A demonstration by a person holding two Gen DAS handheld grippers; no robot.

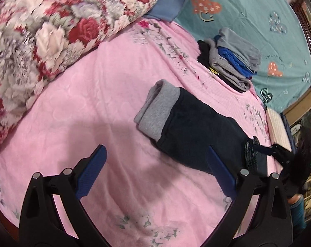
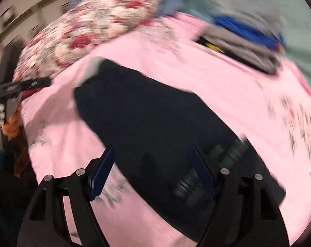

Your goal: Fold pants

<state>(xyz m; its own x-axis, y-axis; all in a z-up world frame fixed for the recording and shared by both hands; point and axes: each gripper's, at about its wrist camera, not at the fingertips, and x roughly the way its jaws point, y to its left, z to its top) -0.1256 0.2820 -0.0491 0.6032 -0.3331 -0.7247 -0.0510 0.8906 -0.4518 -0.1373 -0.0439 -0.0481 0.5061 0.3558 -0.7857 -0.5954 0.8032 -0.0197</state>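
On pink bedspread, folded pants, bare cloth leftward, clothes stack beyond

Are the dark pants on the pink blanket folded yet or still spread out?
Folded: the dark pants lie as one narrow bundle on the pink blanket, grey lining doubled at one end.

Both grippers were held angled downward: the left gripper with jaws spread wide, the right gripper likewise parted, nothing clamped.

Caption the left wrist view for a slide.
Open left tool over dark folded pants on pink bedspread.
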